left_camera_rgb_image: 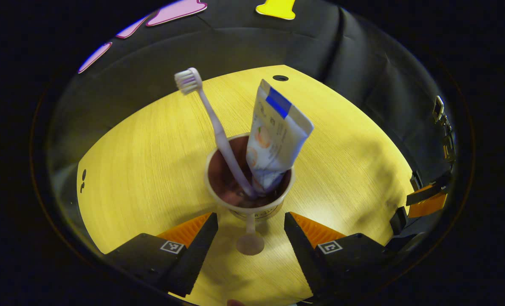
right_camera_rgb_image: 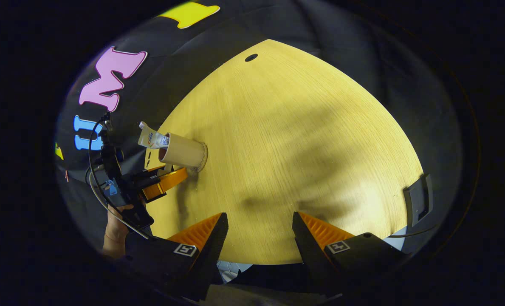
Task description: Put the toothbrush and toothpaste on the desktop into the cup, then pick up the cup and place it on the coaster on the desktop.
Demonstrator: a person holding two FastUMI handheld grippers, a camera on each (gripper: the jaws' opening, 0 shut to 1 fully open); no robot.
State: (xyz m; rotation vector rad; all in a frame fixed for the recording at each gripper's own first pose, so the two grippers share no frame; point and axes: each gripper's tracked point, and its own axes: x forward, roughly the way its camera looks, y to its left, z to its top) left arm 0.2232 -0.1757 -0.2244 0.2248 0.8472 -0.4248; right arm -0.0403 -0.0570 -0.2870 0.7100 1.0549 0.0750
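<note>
Left gripper (left_camera_rgb_image: 251, 231), jaws apart and empty, faces the cup (left_camera_rgb_image: 249, 193) standing at centre of the desktop (left_camera_rgb_image: 150, 161), with the toothbrush (left_camera_rgb_image: 218, 131) leaning toward 11 o'clock and the toothpaste (left_camera_rgb_image: 275, 136) toward 1 o'clock inside. Right gripper (right_camera_rgb_image: 260, 231), jaws apart, hangs idle over bare wood. A sound grasp would probably bracket the cup wall low, closing gently to keep it upright; the coaster's place cannot be told.

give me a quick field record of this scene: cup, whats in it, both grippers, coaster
cup: upright on the wooden desktop
contents: toothbrush head up, toothpaste leaning beside it
left gripper: open, fingers either side of the cup's base, not pressing
right gripper: open, over bare desktop
coaster: cannot tell
</note>
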